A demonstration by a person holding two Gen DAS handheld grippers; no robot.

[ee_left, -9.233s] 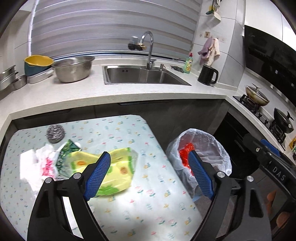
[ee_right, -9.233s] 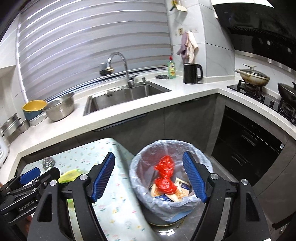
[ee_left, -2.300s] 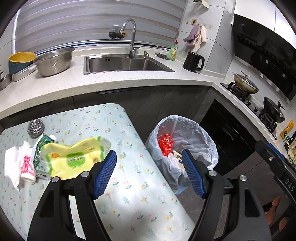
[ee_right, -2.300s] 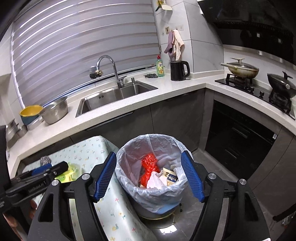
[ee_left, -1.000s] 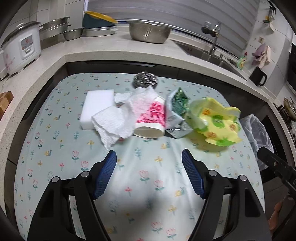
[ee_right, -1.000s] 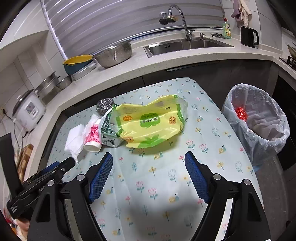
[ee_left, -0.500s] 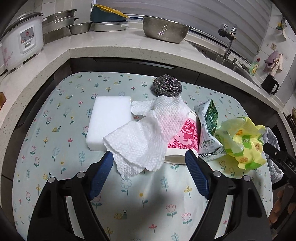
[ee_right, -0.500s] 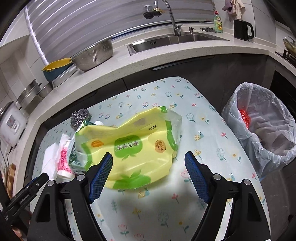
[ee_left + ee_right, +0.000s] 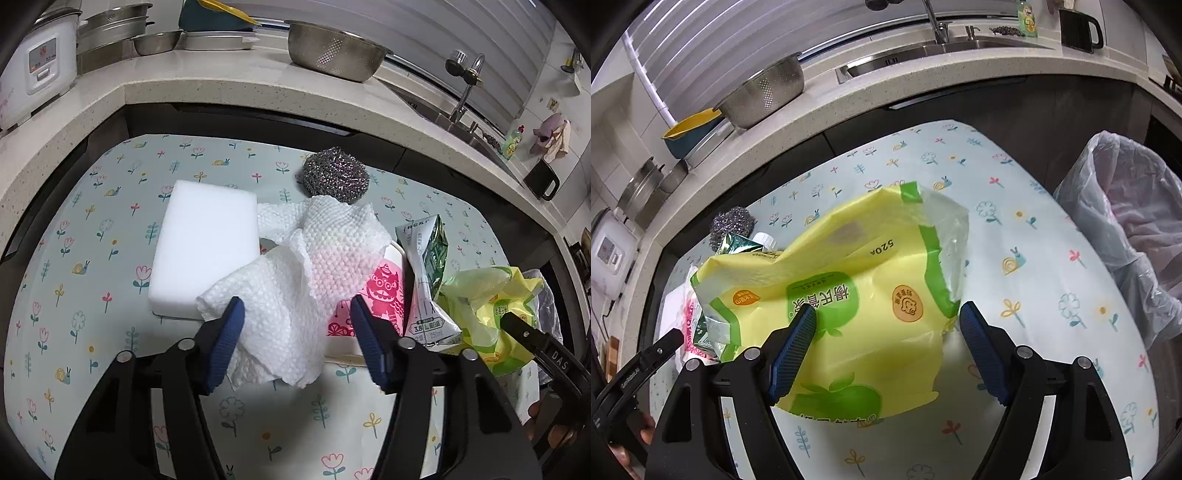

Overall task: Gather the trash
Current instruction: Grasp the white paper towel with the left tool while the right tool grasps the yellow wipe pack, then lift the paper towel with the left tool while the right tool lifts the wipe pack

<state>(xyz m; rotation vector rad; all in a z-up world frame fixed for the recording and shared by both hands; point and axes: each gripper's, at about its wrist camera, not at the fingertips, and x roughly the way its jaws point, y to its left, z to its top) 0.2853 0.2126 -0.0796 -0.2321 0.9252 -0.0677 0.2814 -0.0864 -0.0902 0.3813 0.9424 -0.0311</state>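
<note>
My left gripper (image 9: 295, 343) is open, its blue pads either side of a crumpled white paper towel (image 9: 295, 280) that drapes over a pink-printed paper cup (image 9: 373, 295). A green-and-white milk carton (image 9: 424, 273) lies to the right of the cup. My right gripper (image 9: 886, 347) is open around the near part of a yellow-and-green plastic wrapper (image 9: 849, 295), which also shows in the left wrist view (image 9: 491, 314). The bin with a clear liner (image 9: 1126, 236) stands beside the table's right edge.
A white sponge block (image 9: 203, 251) and a steel wool scrubber (image 9: 336, 175) lie on the flower-print tablecloth (image 9: 74, 332). Behind it the counter (image 9: 221, 88) carries a colander (image 9: 332, 48), pans and a rice cooker (image 9: 33, 74). The sink (image 9: 923, 51) is at the far right.
Both grippers moved from over the bin back to the table and closer down. The left now straddles the paper towel, the right straddles the yellow wrapper. Both stayed open.
</note>
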